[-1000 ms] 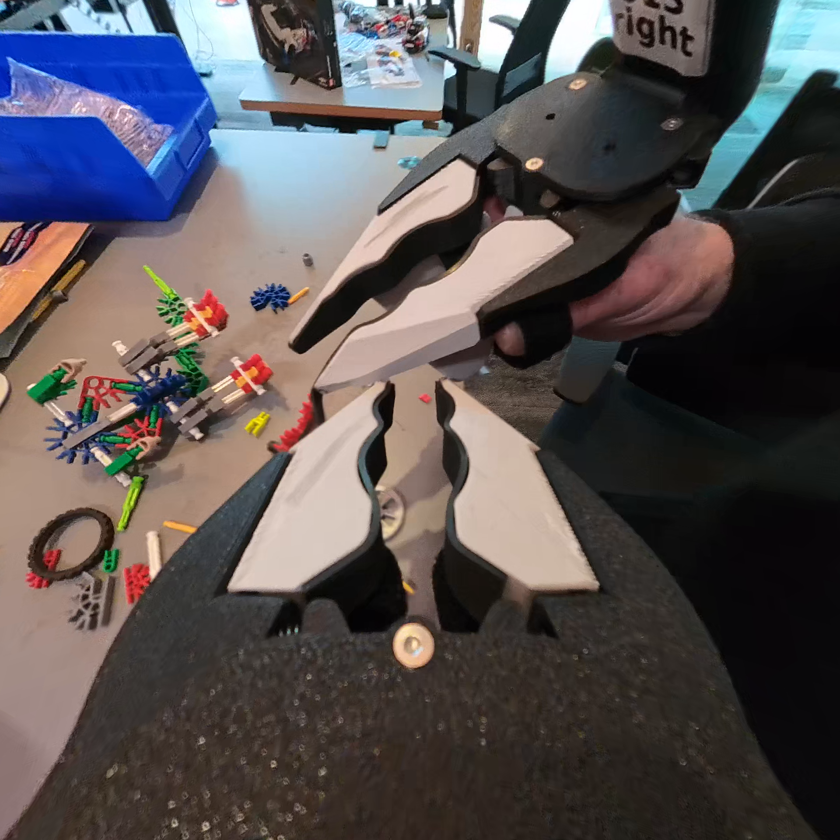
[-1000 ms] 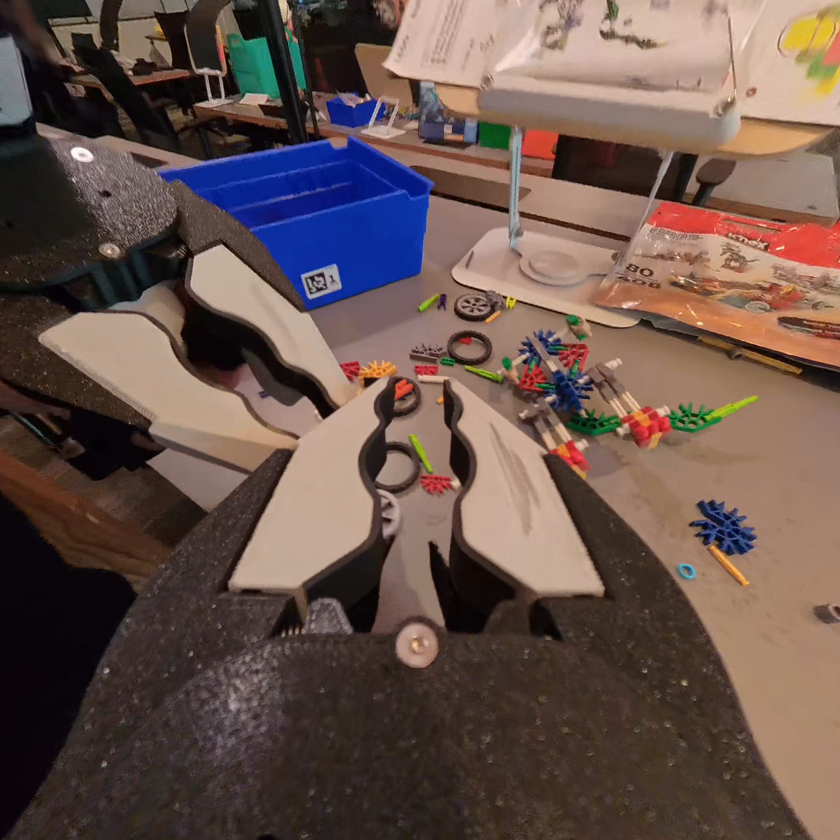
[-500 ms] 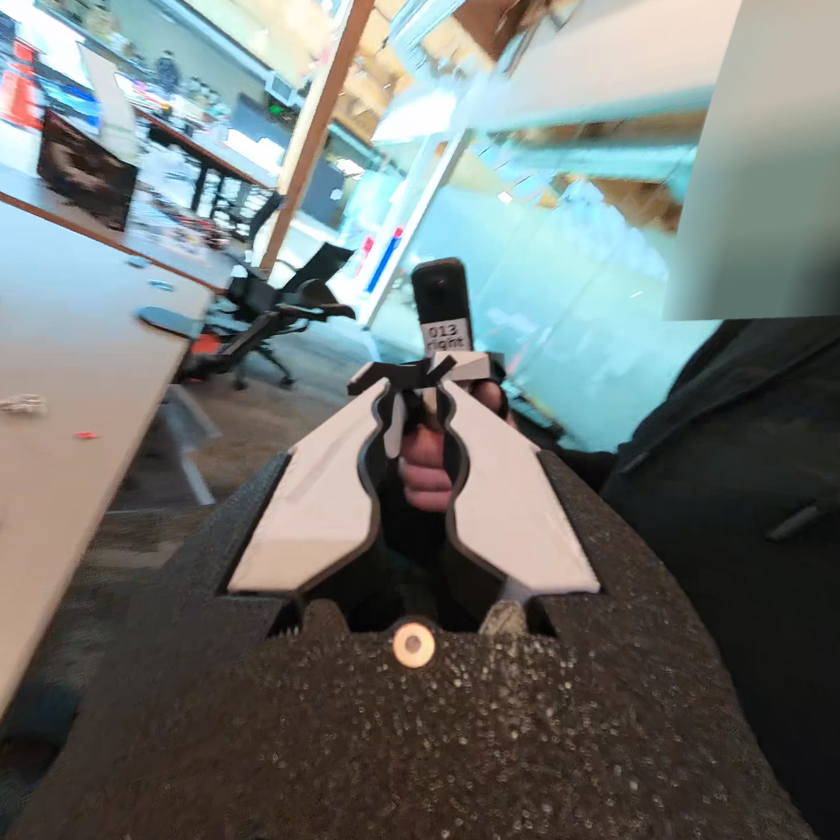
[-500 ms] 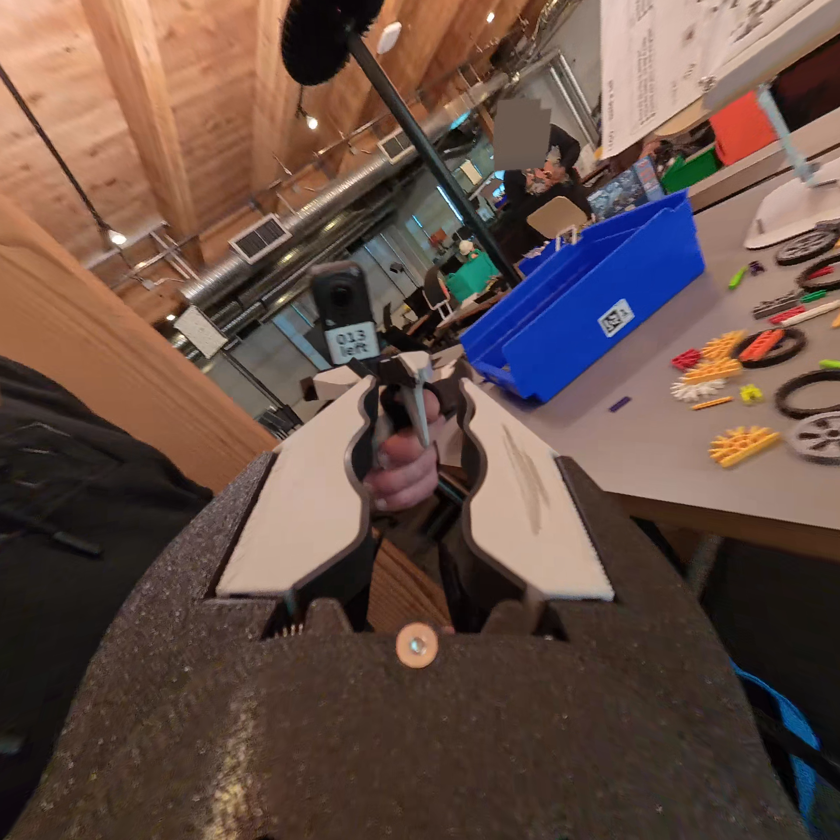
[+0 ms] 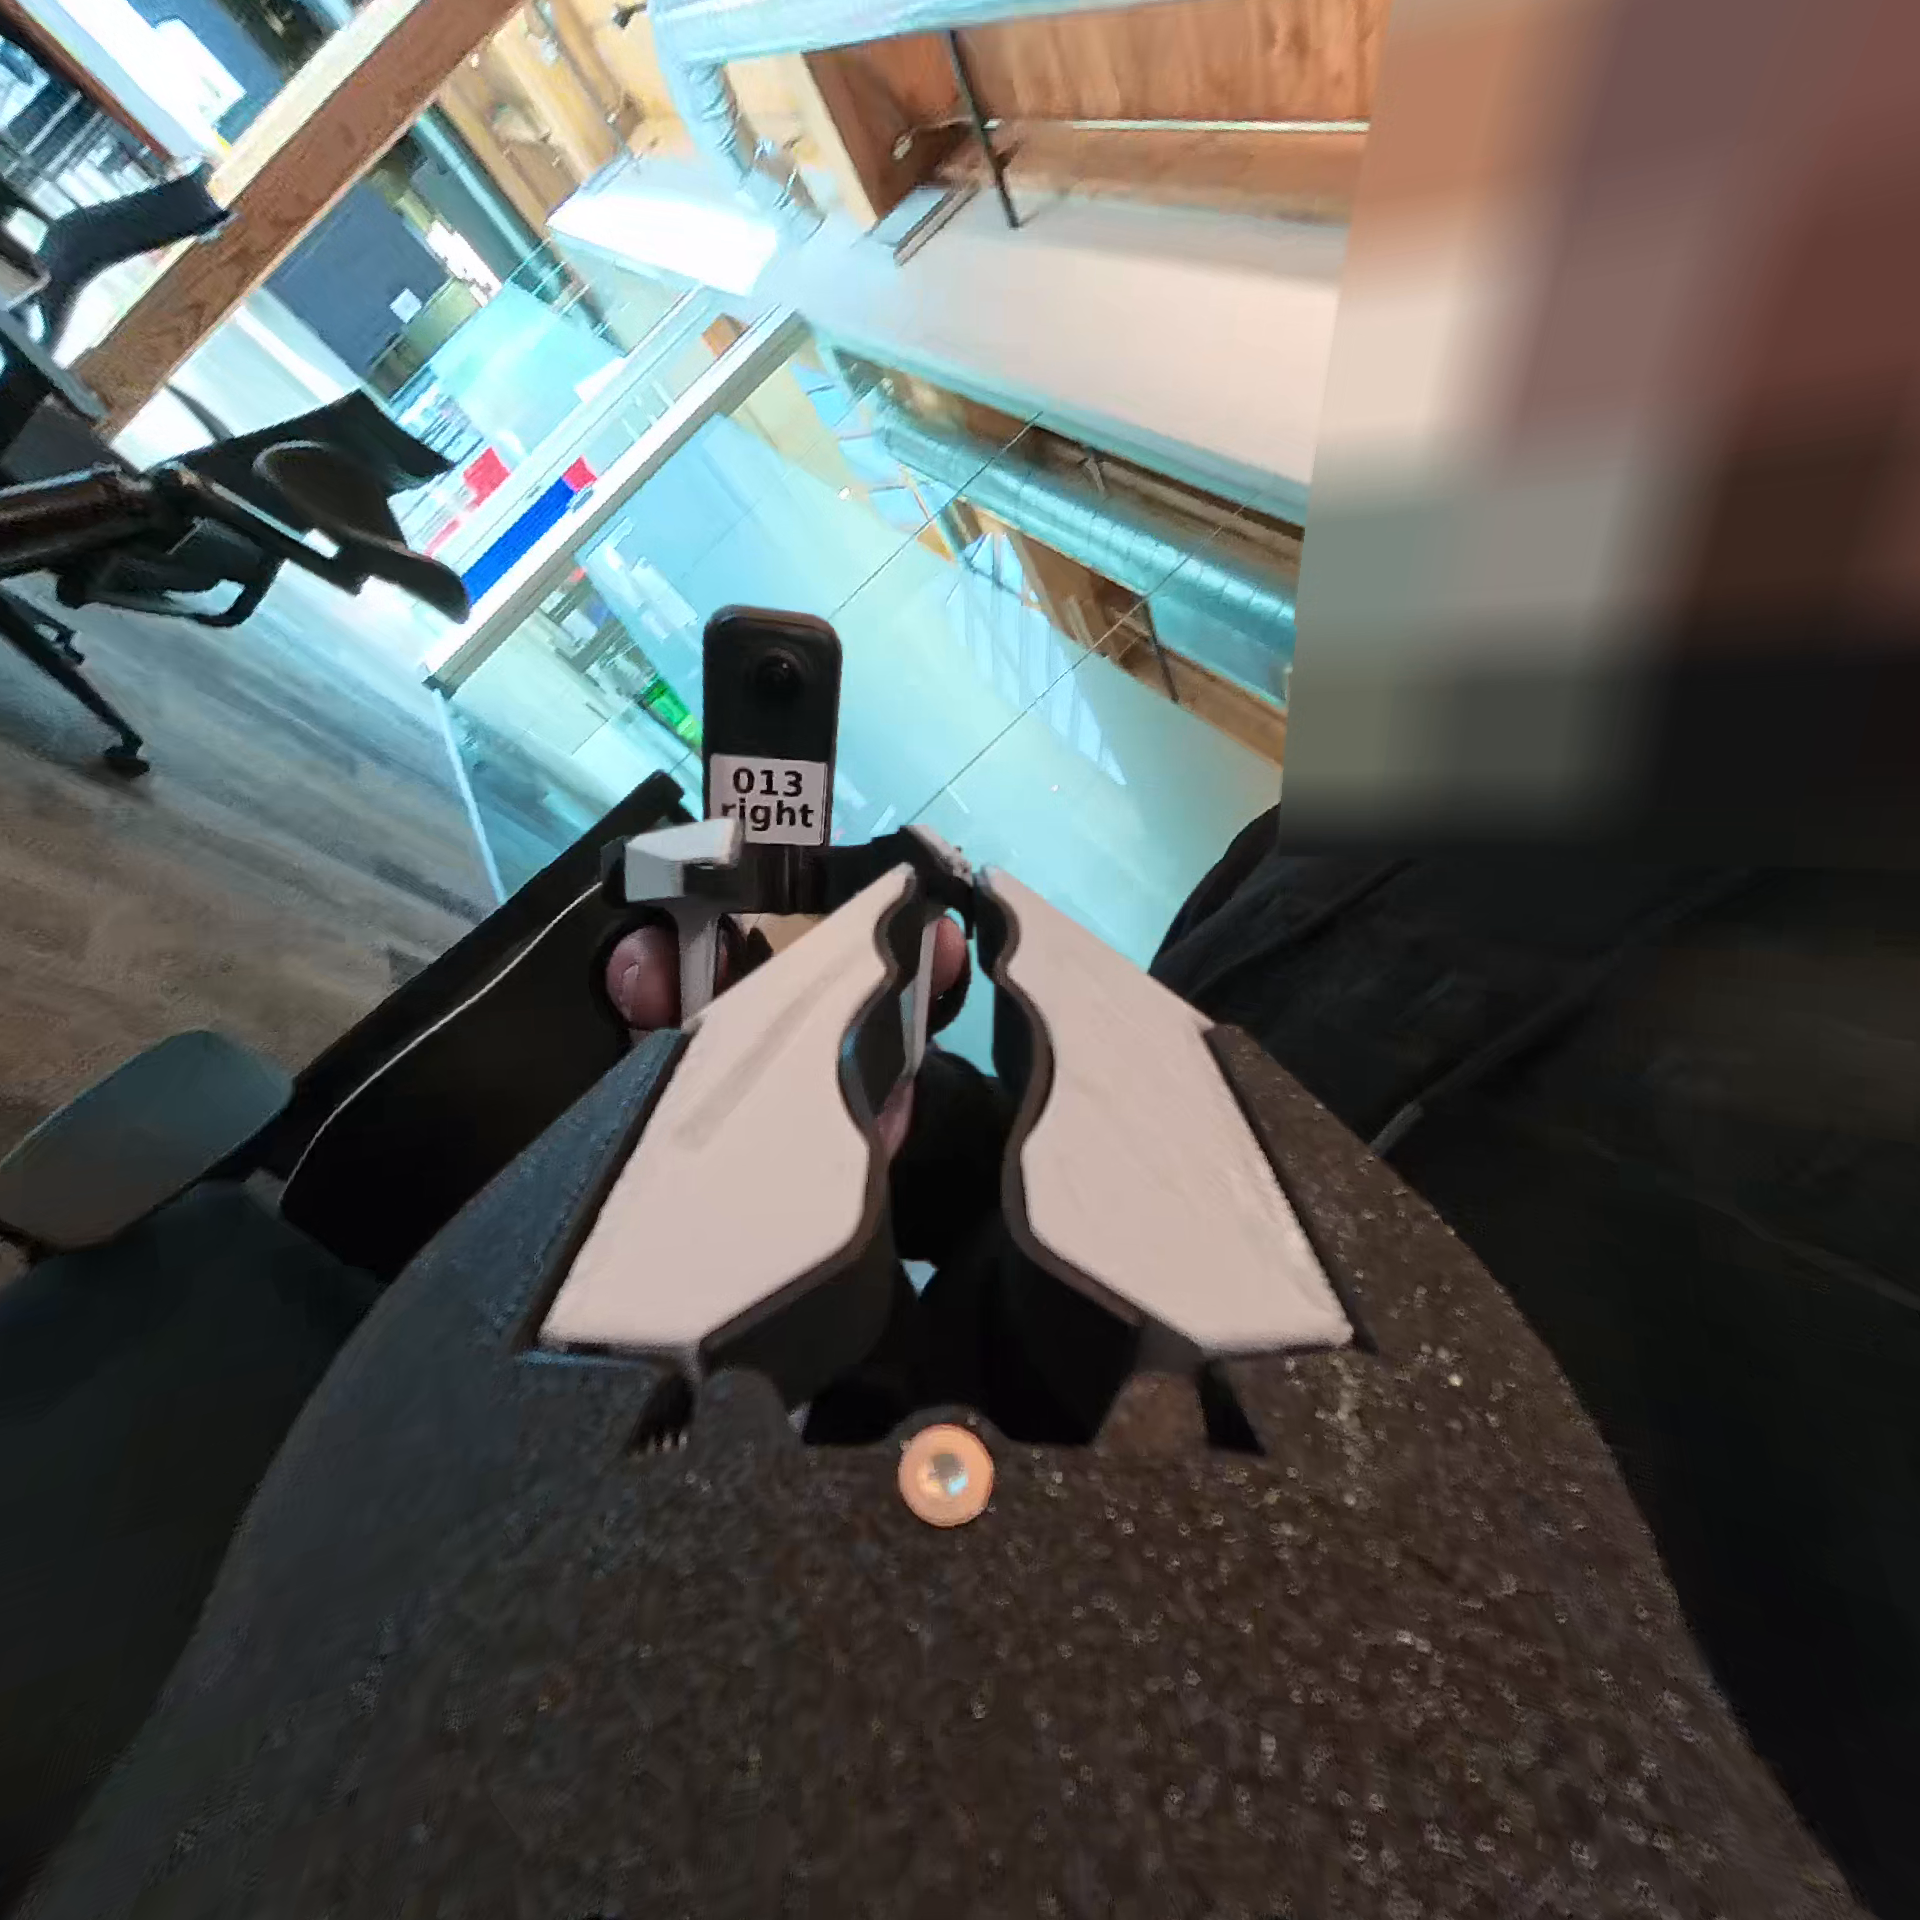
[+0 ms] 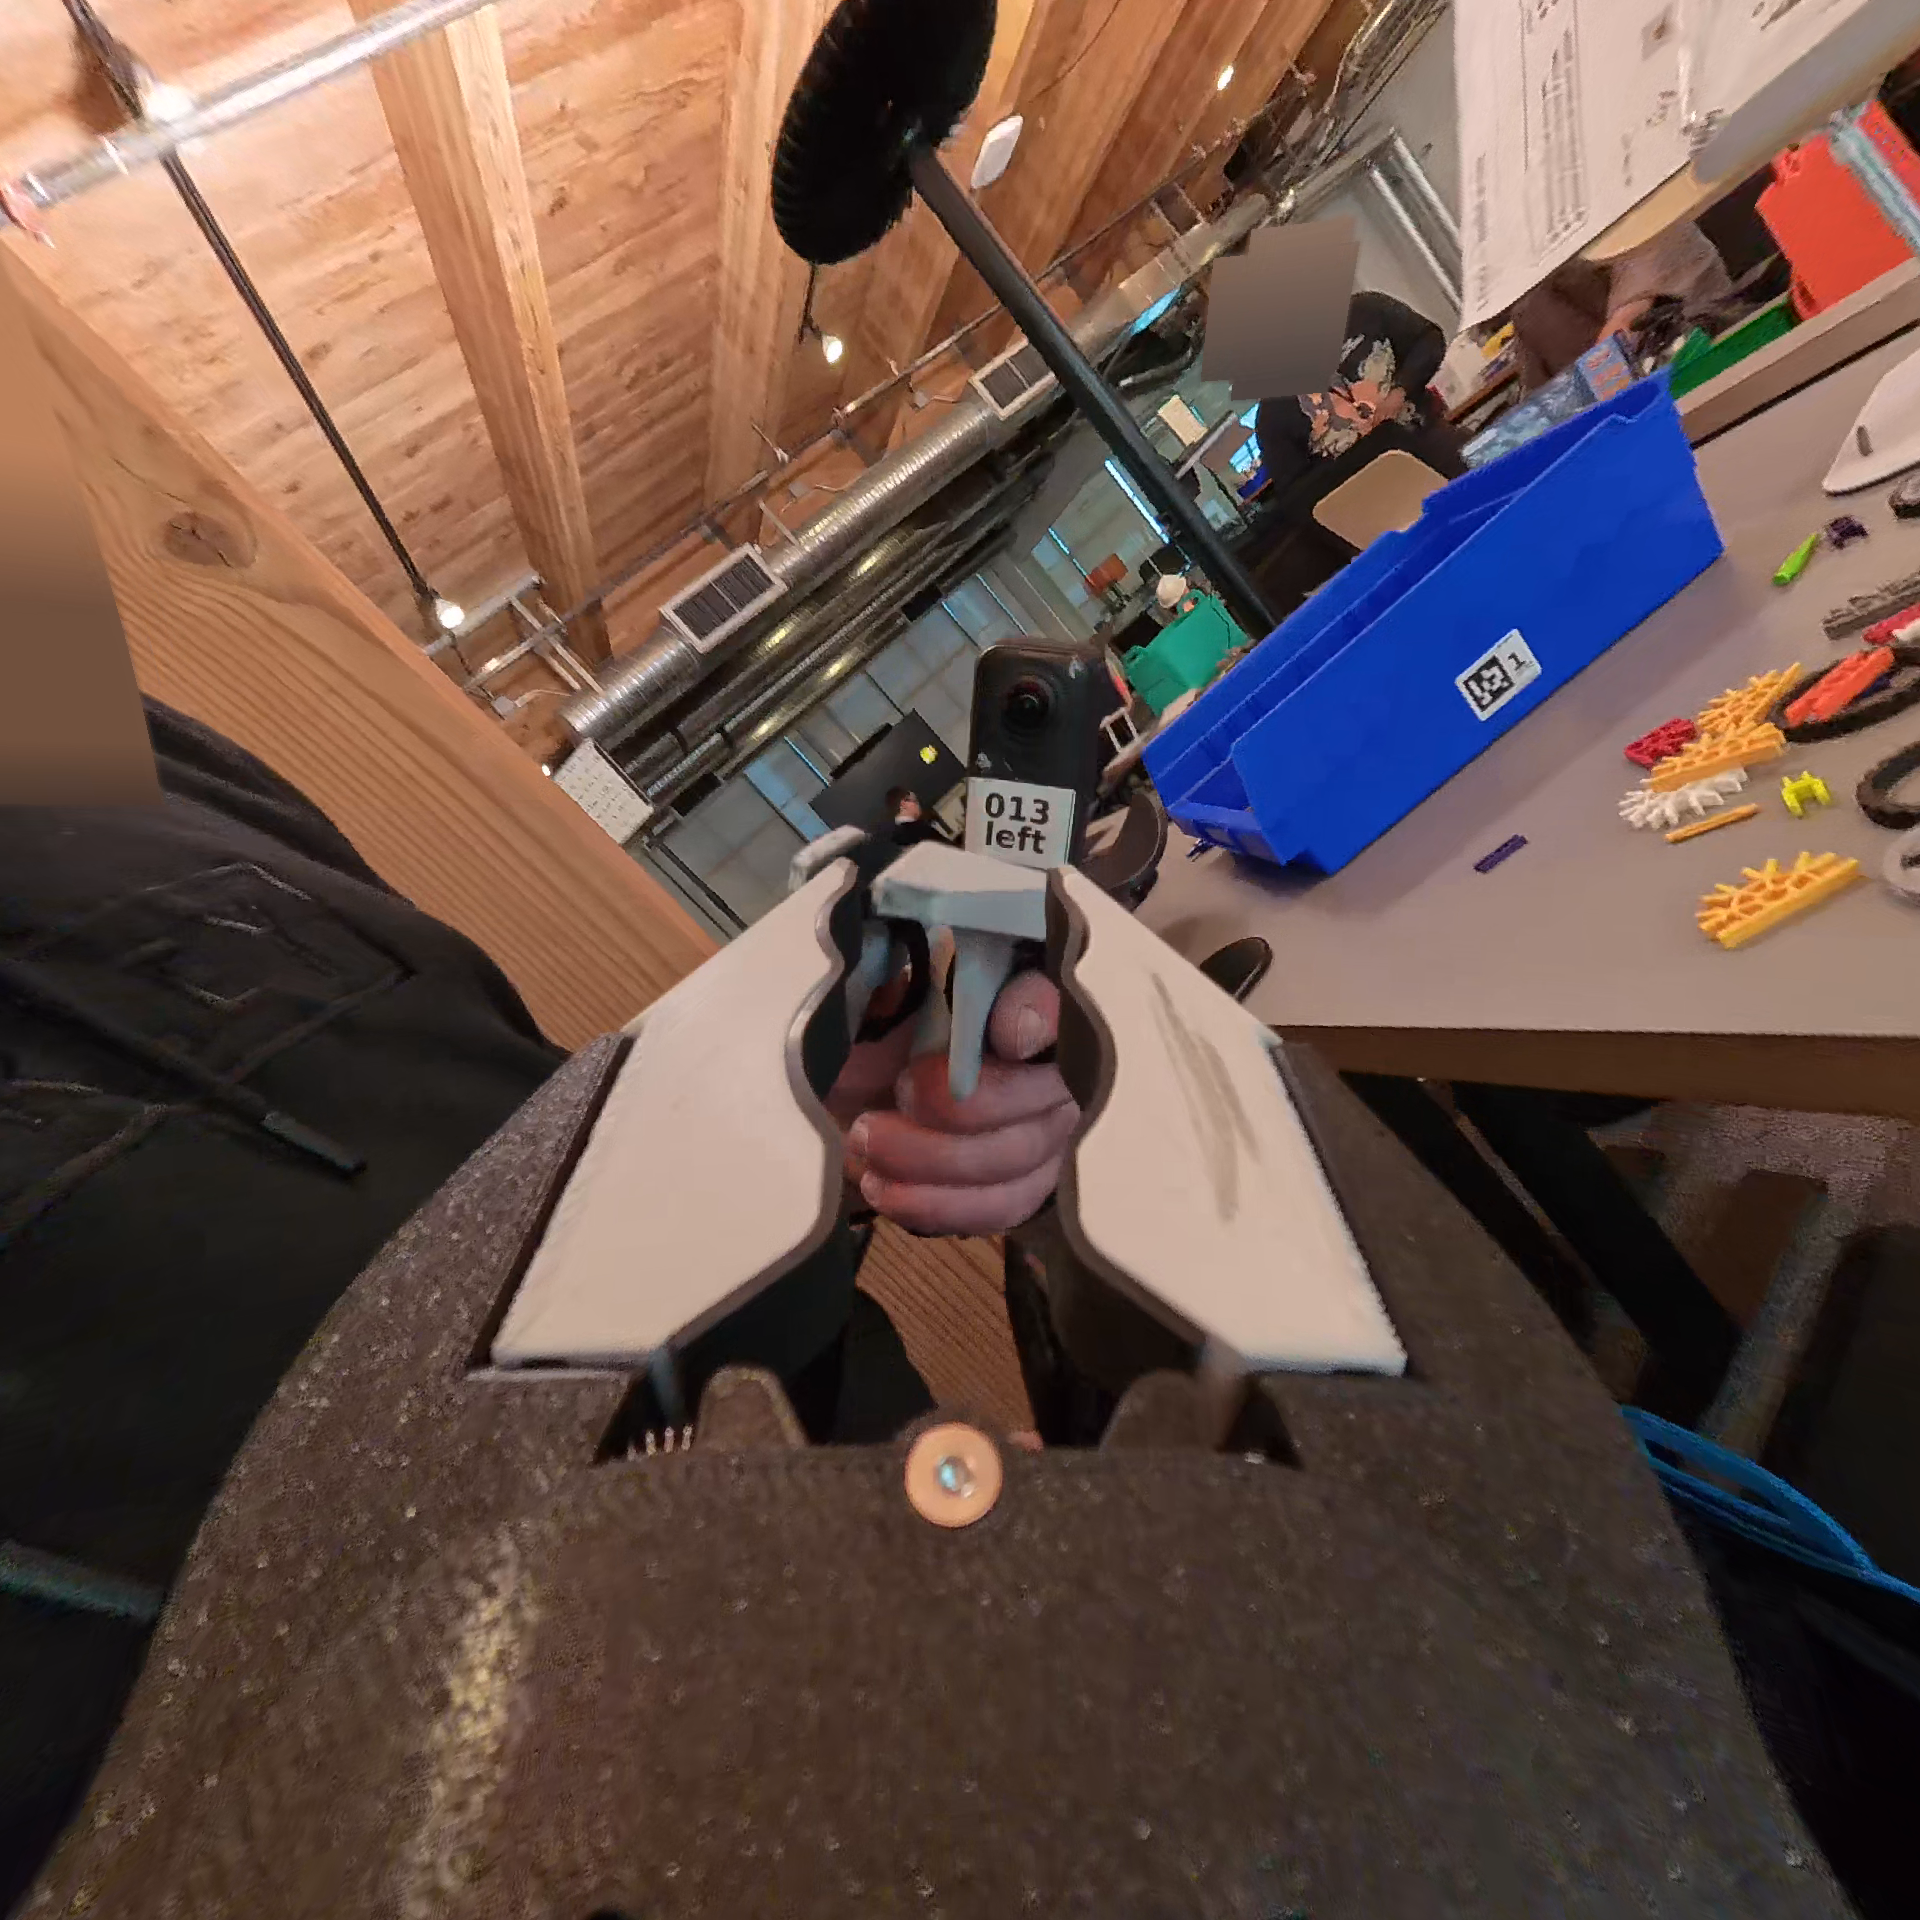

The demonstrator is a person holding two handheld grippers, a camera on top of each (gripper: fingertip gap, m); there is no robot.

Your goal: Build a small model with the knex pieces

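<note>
Both grippers are held up off the table and point at each other. My left gripper [image 5: 945,883] is empty, its white fingers [image 5: 748,1132] only a narrow gap apart at the tips. Beyond it the right gripper [image 5: 805,997] faces me with its fingers wide apart, a hand wrapped round its grip and a black camera [image 5: 771,686] on top. My right gripper [image 6: 951,883] is open and empty. Through its gap I see the left gripper [image 6: 925,1008] end-on, held by a hand [image 6: 956,1153], with its own black camera [image 6: 1029,707].
A grey table [image 6: 1507,935] is at the right of the right wrist view, with a blue bin [image 6: 1455,675] and loose yellow, red and white toy pieces [image 6: 1777,894]. A dark-clothed torso [image 5: 1558,1143] is close by. An office chair [image 5: 208,520] stands to the left. Left and right tips are no more than a few centimetres apart.
One second ago both grippers pointed down over the toy pieces on the table. They have swung up and turned to face each other. The right gripper's fingers are wider apart now.
</note>
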